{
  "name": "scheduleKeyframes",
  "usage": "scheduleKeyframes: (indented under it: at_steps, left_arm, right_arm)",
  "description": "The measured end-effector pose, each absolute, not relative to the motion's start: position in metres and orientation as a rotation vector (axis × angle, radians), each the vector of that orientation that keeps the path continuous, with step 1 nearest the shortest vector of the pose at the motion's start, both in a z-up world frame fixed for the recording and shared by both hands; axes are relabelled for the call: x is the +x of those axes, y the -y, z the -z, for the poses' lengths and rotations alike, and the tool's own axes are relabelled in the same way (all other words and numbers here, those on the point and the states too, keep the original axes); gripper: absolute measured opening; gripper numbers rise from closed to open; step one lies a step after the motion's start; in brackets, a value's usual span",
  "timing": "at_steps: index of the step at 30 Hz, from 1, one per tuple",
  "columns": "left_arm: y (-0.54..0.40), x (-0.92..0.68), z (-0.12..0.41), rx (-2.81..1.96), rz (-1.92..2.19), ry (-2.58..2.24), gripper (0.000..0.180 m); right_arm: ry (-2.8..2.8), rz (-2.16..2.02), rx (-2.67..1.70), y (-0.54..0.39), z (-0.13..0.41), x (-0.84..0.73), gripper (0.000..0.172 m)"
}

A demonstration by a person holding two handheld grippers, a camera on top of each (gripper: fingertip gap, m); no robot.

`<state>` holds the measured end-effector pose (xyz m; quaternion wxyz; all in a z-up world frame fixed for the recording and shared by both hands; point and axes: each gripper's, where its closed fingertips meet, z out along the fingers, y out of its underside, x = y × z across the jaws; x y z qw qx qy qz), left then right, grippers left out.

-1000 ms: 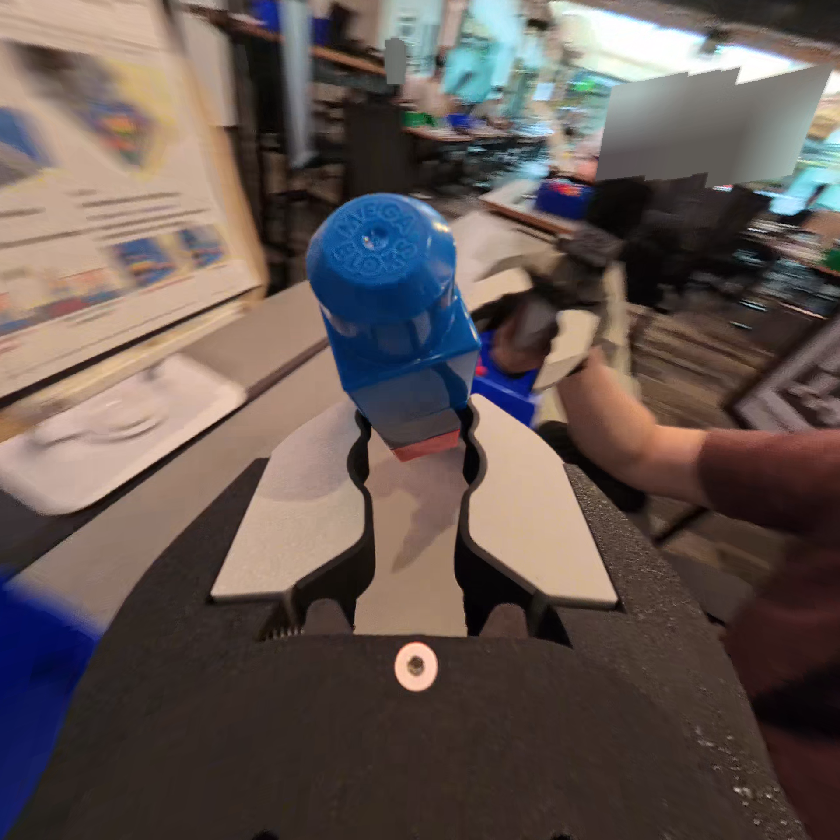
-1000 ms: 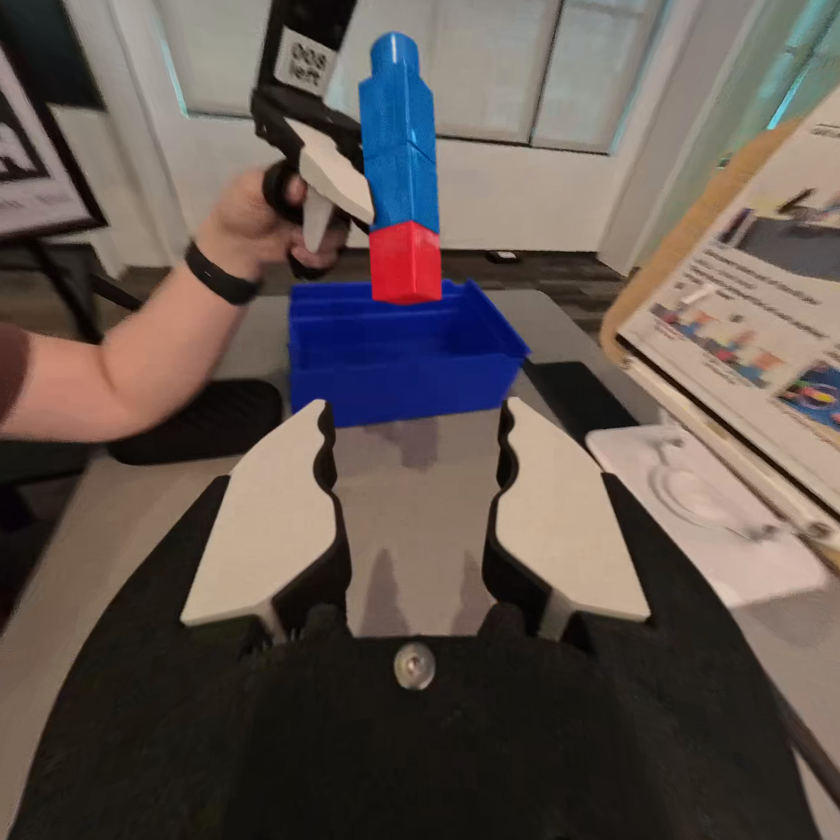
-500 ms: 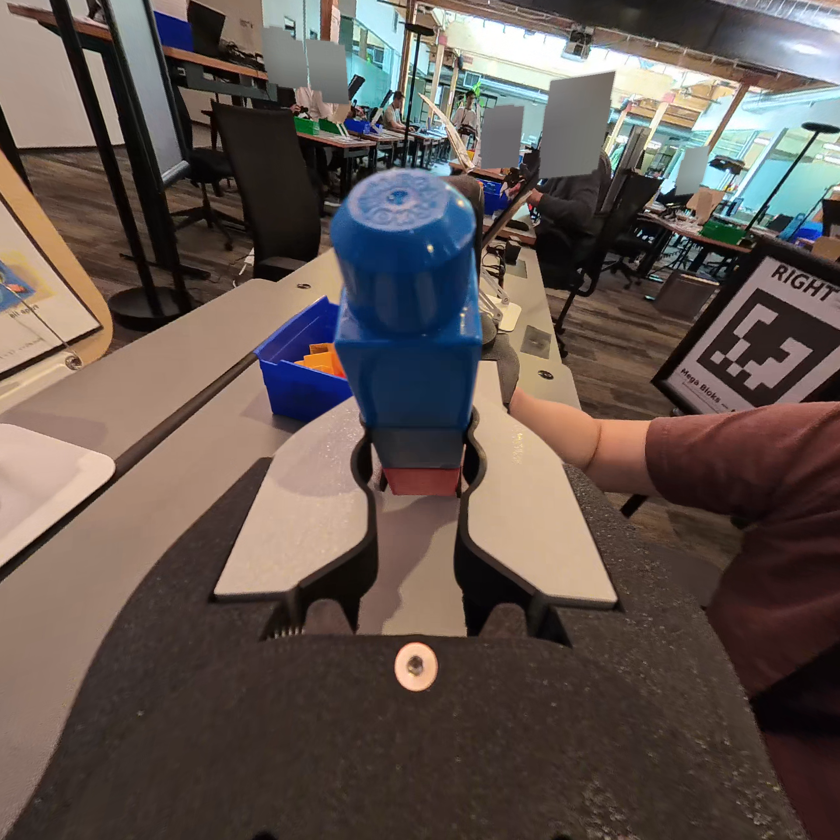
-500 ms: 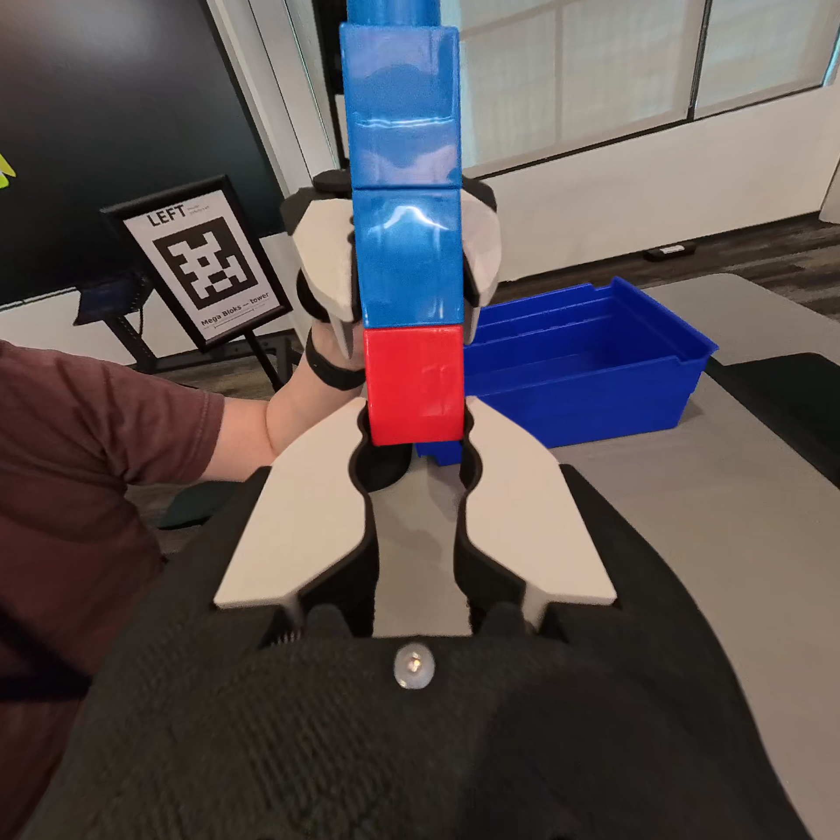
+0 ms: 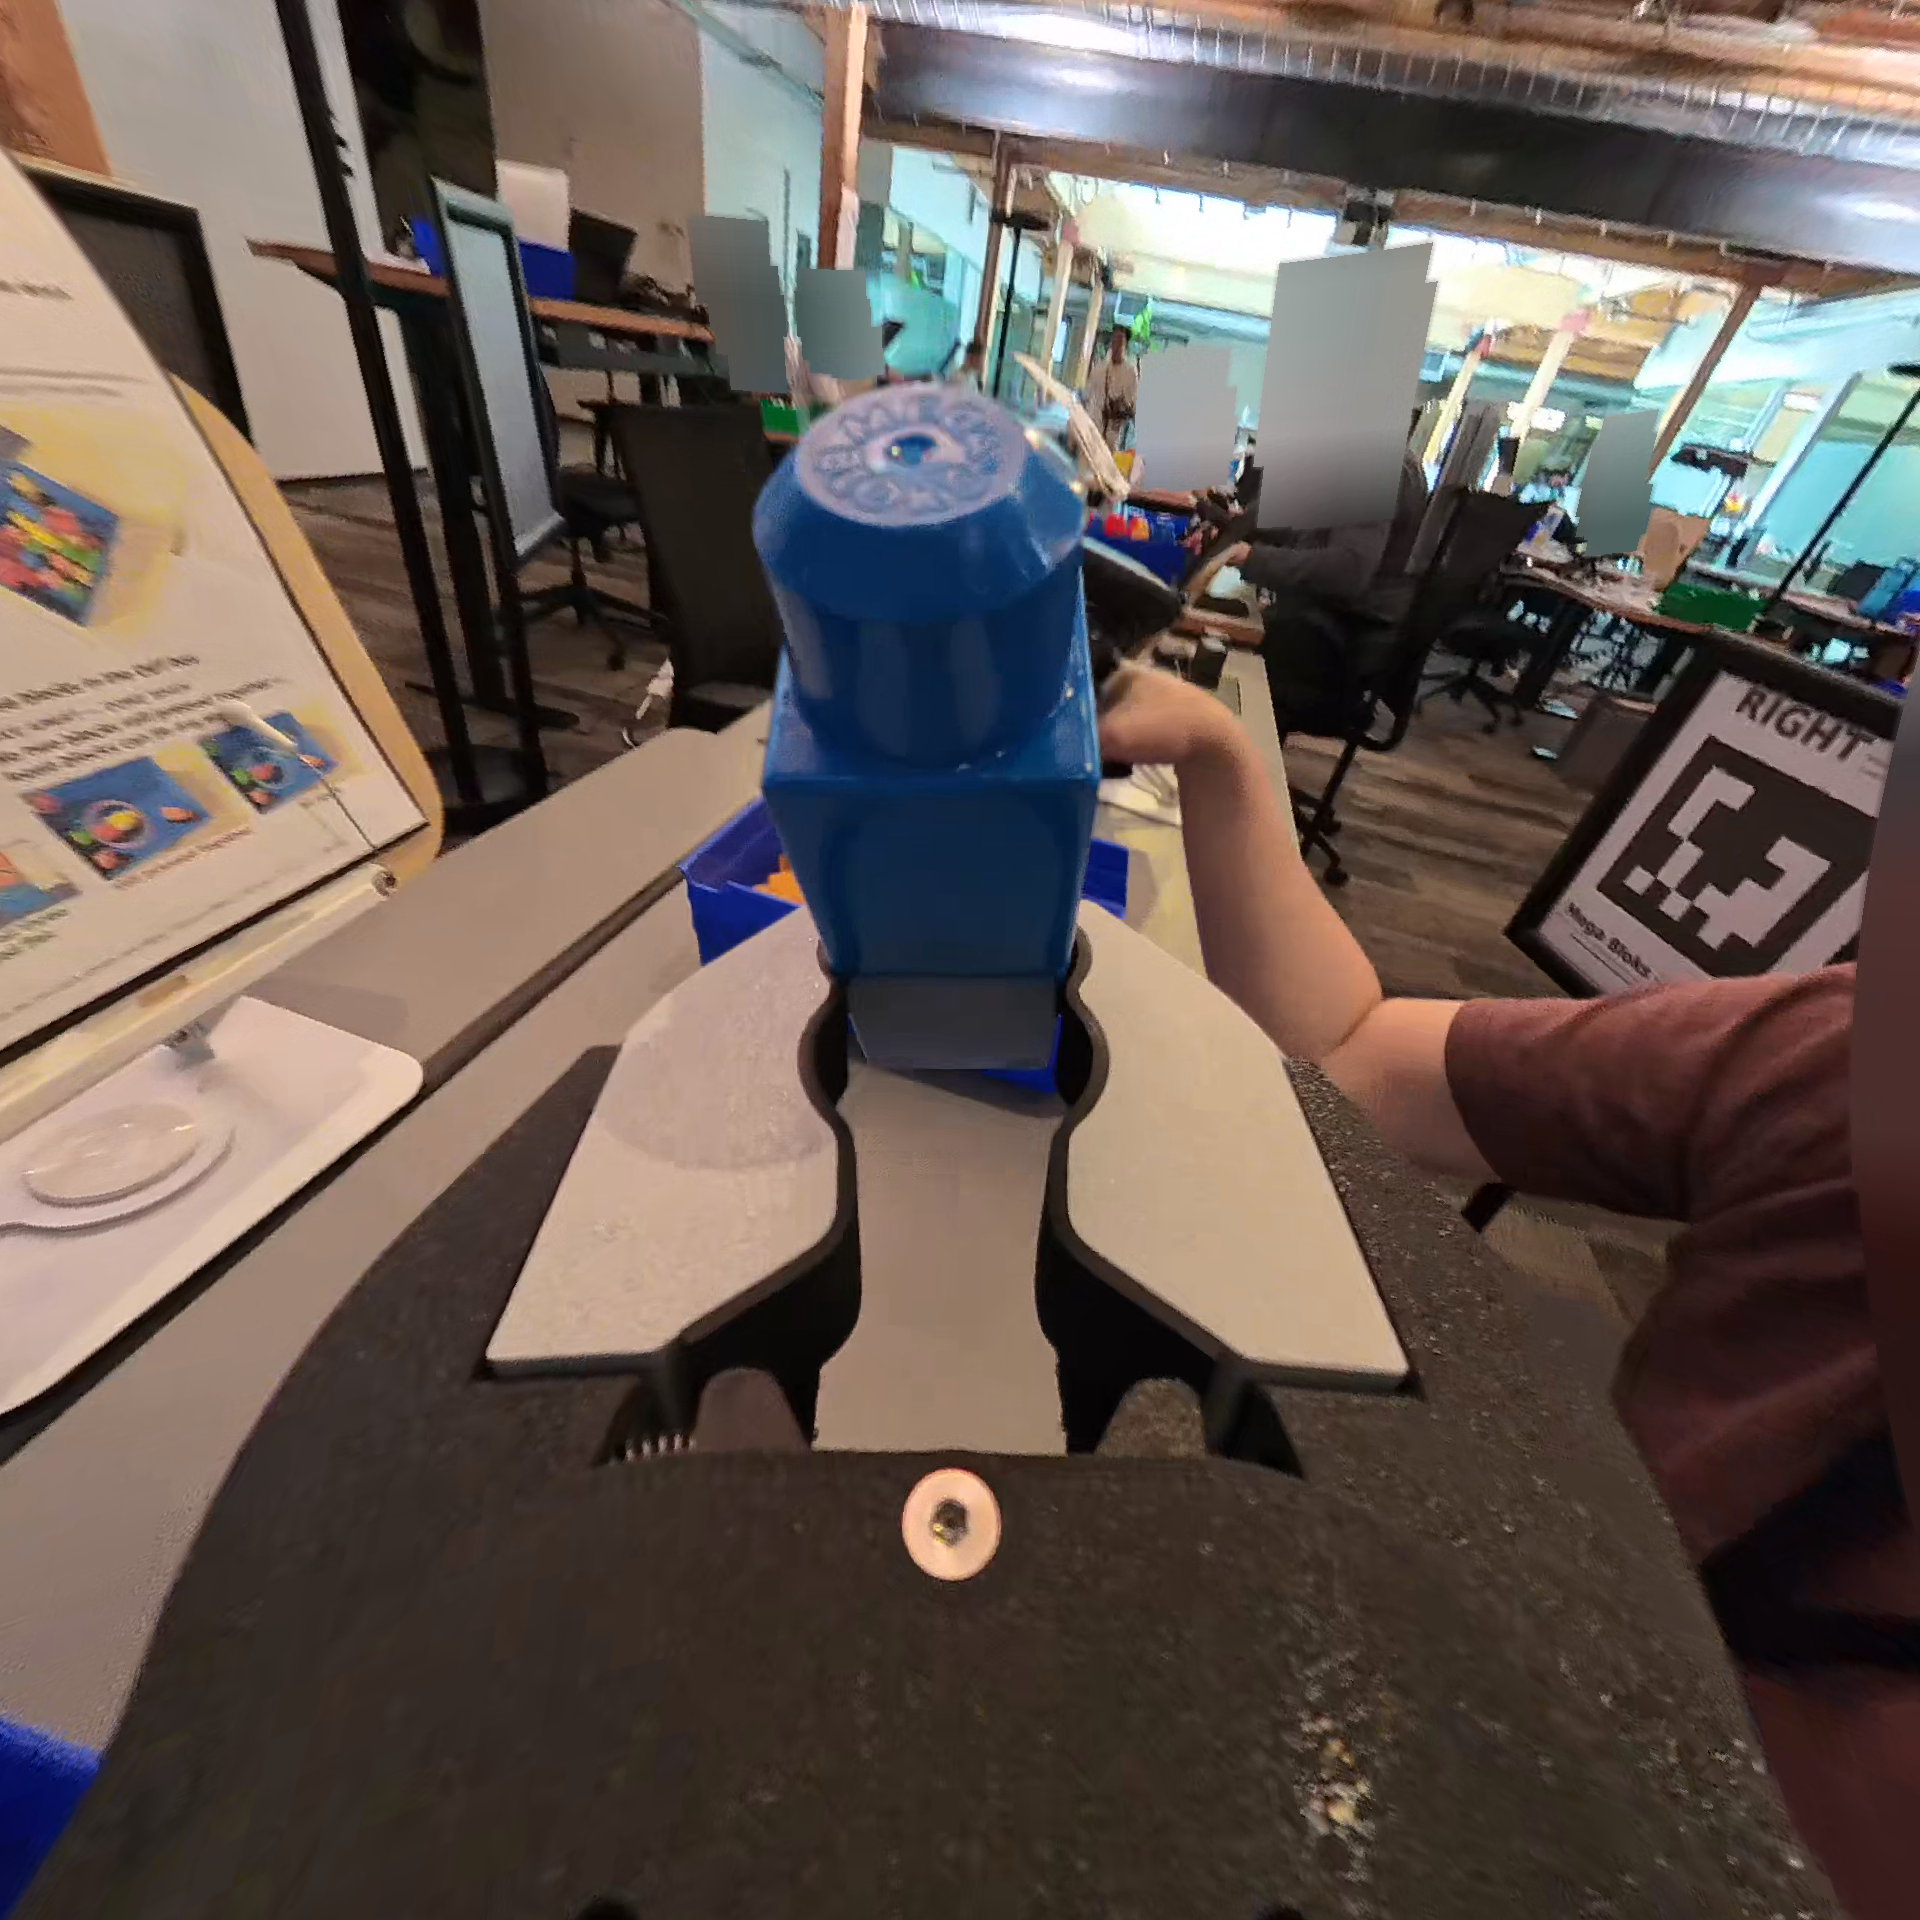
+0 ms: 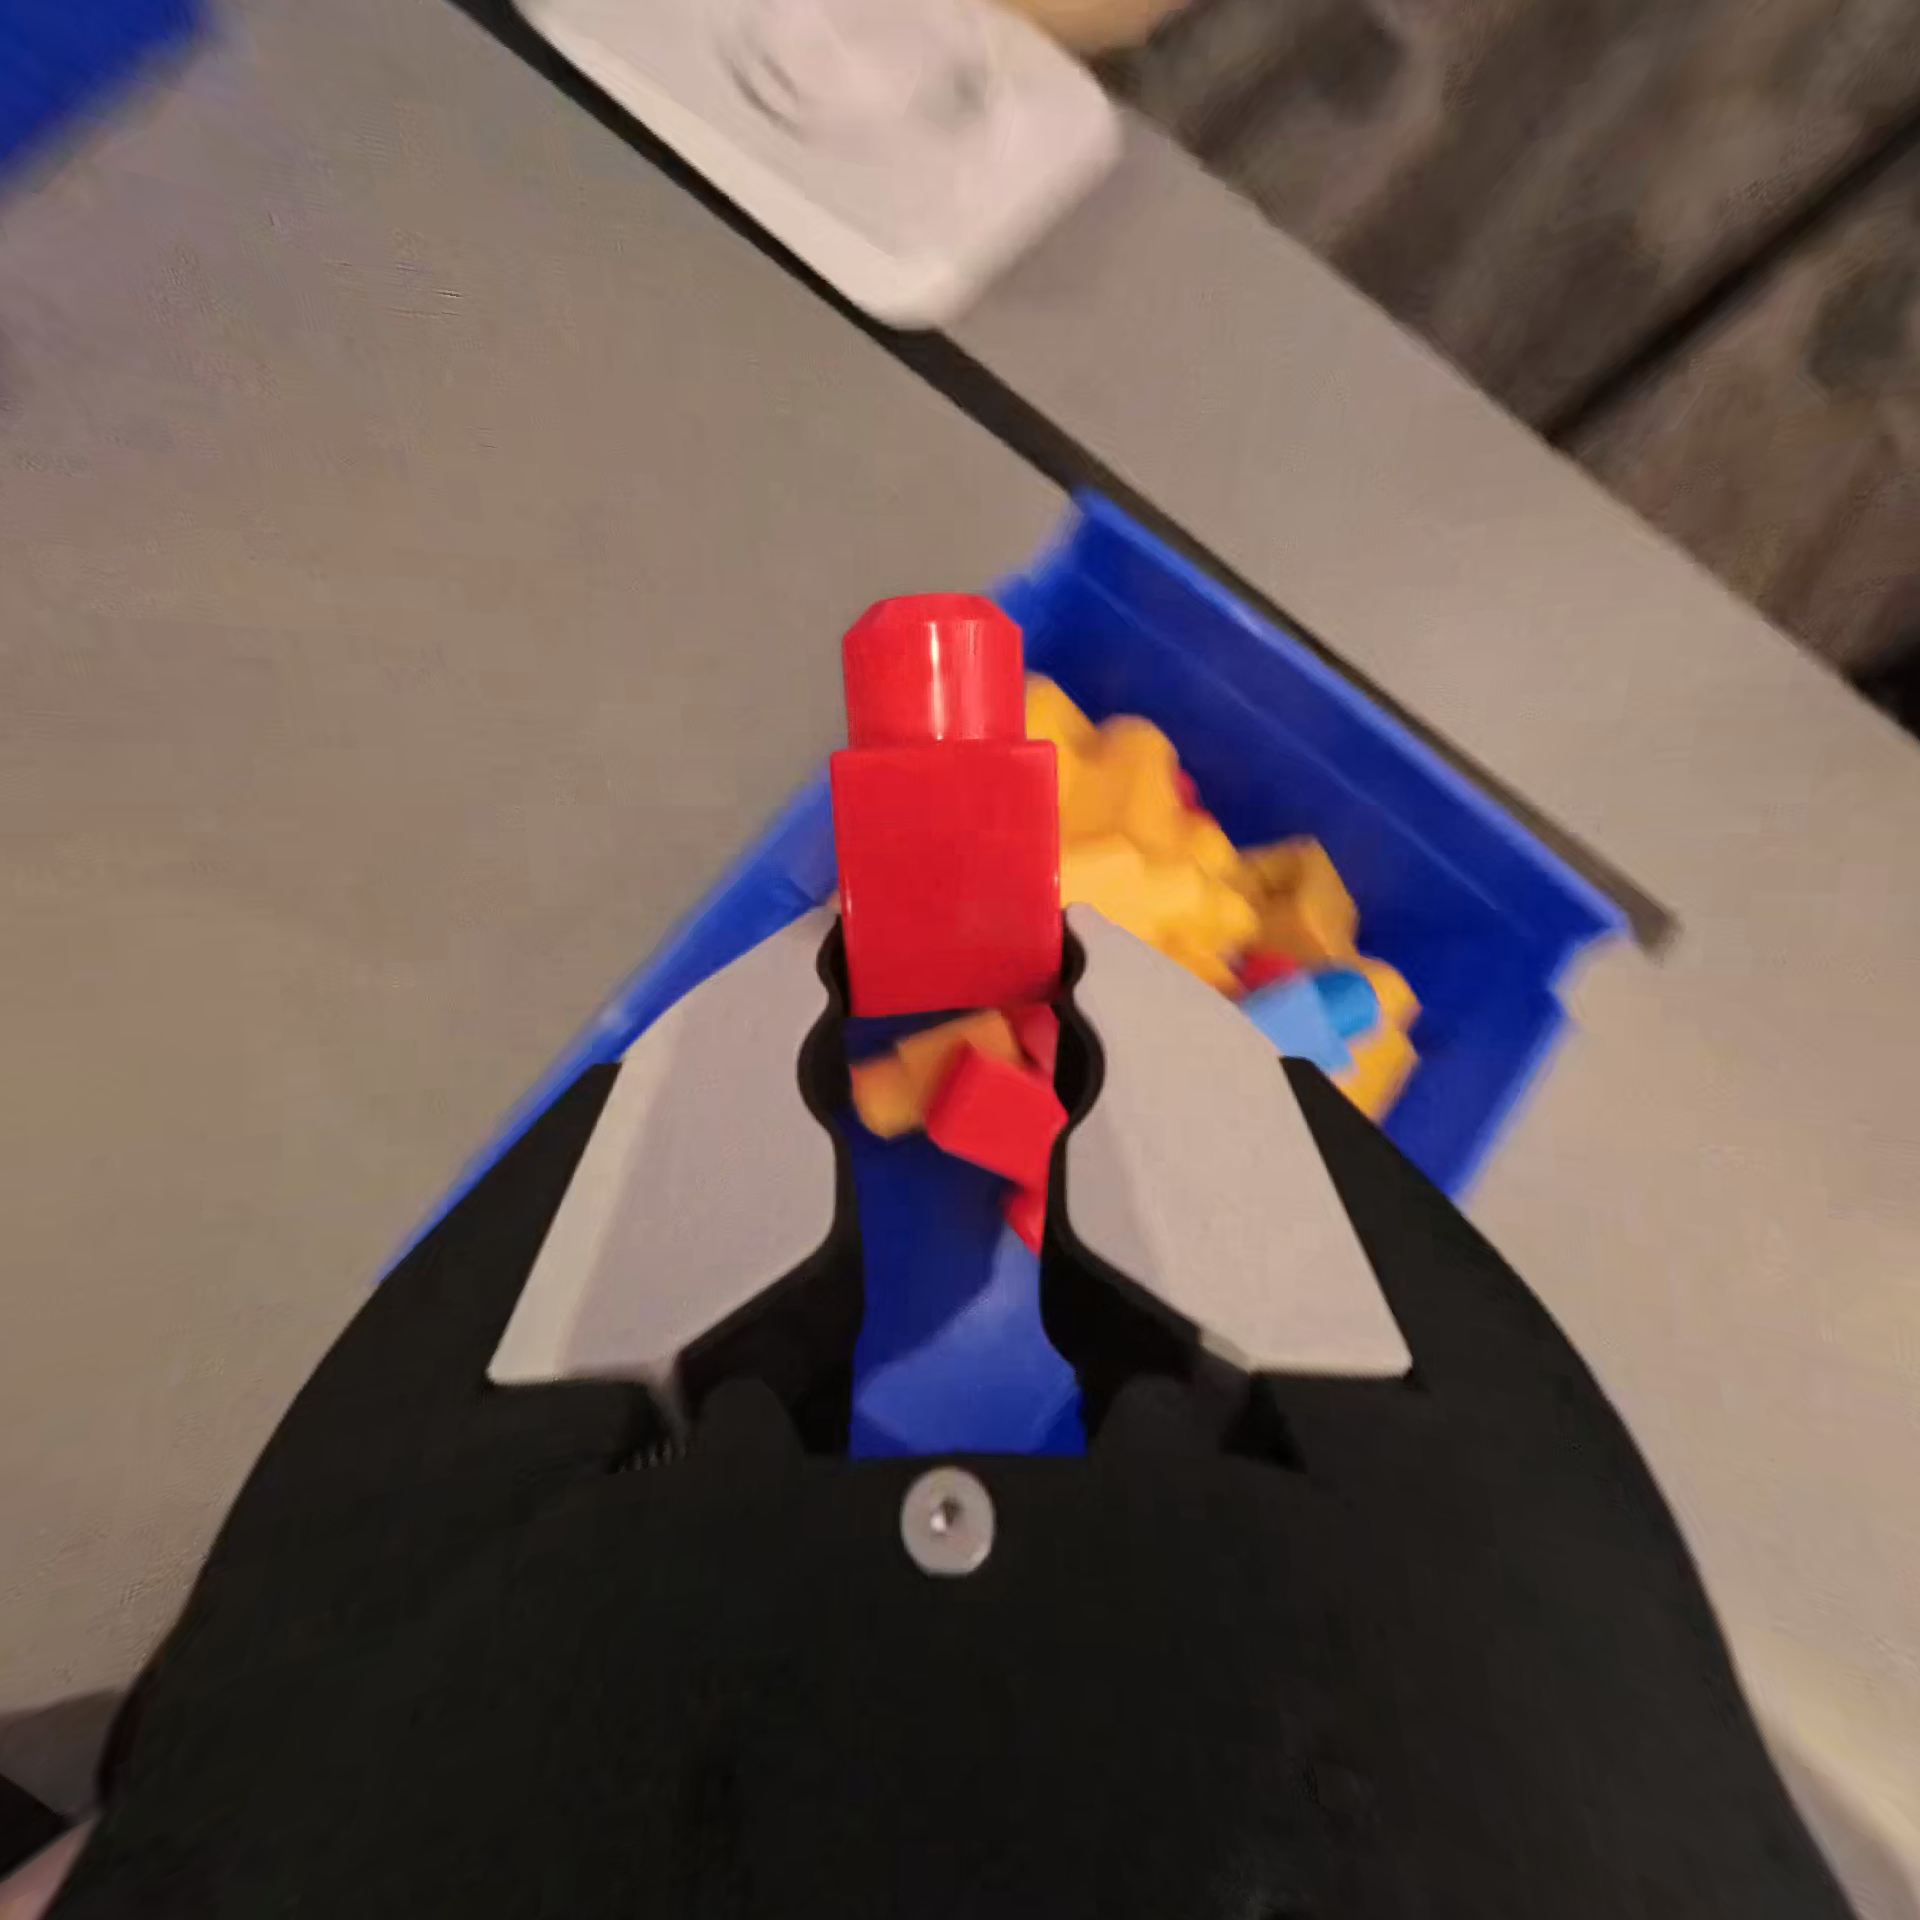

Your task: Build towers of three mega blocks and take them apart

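Observation:
My left gripper (image 5: 951,997) is shut on a stack of two blue mega blocks (image 5: 935,831) and holds it upright above the table. The pads press on the lower block, and the top block's stud points up and away. My right gripper (image 6: 951,956) is shut on a single red block (image 6: 945,862), stud pointing away from me. It holds the block over a blue bin (image 6: 1351,748) of loose yellow, red and blue blocks (image 6: 1174,852). The bin also shows behind the blue stack in the left wrist view (image 5: 727,904). The arm (image 5: 1278,914) that holds the right gripper reaches past it.
The grey table (image 6: 416,623) lies under both grippers. A poster board (image 5: 156,675) on a white base (image 5: 156,1143) stands at the left. A framed sign with a square code (image 5: 1745,862) stands at the right. The white base also shows in the right wrist view (image 6: 883,156).
My right gripper shut on the red block at the bottom of the three-block tower, pulled it off and swung over the bin. My left gripper keeps the two blue blocks.

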<state>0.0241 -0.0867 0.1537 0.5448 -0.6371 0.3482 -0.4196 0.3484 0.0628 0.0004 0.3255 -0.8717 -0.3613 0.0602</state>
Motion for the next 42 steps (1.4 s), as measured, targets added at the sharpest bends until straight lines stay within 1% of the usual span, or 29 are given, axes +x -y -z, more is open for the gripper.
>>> scheduleKeyframes:
  at_steps: [1, 4, 7, 9, 11, 14, 15, 18, 20, 22, 25, 26, 28, 32, 37, 40, 42]
  left_arm:
    - [0.086, 0.03, -0.148, -1.53, 0.994, -0.851, 0.036]
    - [0.082, 0.047, -0.132, -1.59, 1.006, -0.9, 0.037]
    - [0.078, 0.059, -0.116, -1.659, 1.036, -0.926, 0.037]
    - [0.076, 0.066, -0.108, -1.686, 1.045, -0.94, 0.037]
    - [0.077, 0.073, -0.101, -1.712, 1.05, -0.964, 0.037]
    - [0.084, 0.087, -0.088, -1.755, 1.098, -1.036, 0.037]
    - [0.09, 0.093, -0.084, -1.766, 1.138, -1.071, 0.037]
    - [0.106, 0.111, -0.071, -1.797, 1.249, -1.178, 0.036]
    - [0.107, 0.119, -0.059, -1.826, 1.19, -1.23, 0.036]
    - [0.104, 0.122, -0.045, -1.864, 1.081, -1.282, 0.036]
    - [0.106, 0.127, -0.04, -1.871, 1.048, -1.305, 0.036]
    - [0.106, 0.128, -0.041, -1.868, 1.051, -1.3, 0.036]
    - [0.101, 0.126, -0.037, -1.88, 0.993, -1.3, 0.036]
    - [0.092, 0.131, -0.039, -1.866, 1.014, -1.221, 0.037]
    - [0.084, 0.137, -0.039, -1.863, 1.099, -1.167, 0.036]
    - [0.091, 0.131, -0.015, -1.985, 1.049, -1.269, 0.035]
    - [0.093, 0.137, -0.017, -1.968, 1.079, -1.259, 0.036]
  right_arm:
    - [0.846, -0.069, -2.407, -0.068, 0.017, 0.383, 0.037]
    - [0.74, -0.198, -2.595, -0.073, 0.057, 0.408, 0.037]
    - [0.724, -0.197, -2.583, -0.088, 0.066, 0.407, 0.038]
    - [0.733, -0.17, -2.541, -0.092, 0.057, 0.401, 0.049]
    - [0.771, -0.122, -2.415, -0.096, 0.034, 0.388, 0.059]
    - [0.989, -0.132, -2.006, -0.089, -0.026, 0.331, 0.074]
    - [1.097, -0.178, -1.828, -0.074, -0.048, 0.299, 0.074]
    - [1.343, -0.496, -1.313, 0.006, -0.101, 0.197, 0.071]
    - [1.376, -0.802, -1.143, 0.058, -0.122, 0.151, 0.065]
    - [1.374, -1.03, -1.198, 0.081, -0.121, 0.124, 0.065]
    - [1.382, -1.114, -1.392, 0.081, -0.097, 0.104, 0.066]
    - [1.412, -1.135, -1.414, 0.084, -0.09, 0.101, 0.061]
    - [1.456, -1.235, -1.422, 0.092, -0.086, 0.098, 0.038]
    - [1.338, -1.356, -1.428, 0.079, -0.095, 0.1, 0.037]
    - [1.287, -1.429, -1.456, 0.069, -0.094, 0.104, 0.036]
    - [1.122, -1.499, -1.427, 0.051, -0.11, 0.113, 0.037]
    - [1.095, -1.388, -1.495, 0.027, -0.106, 0.135, 0.037]
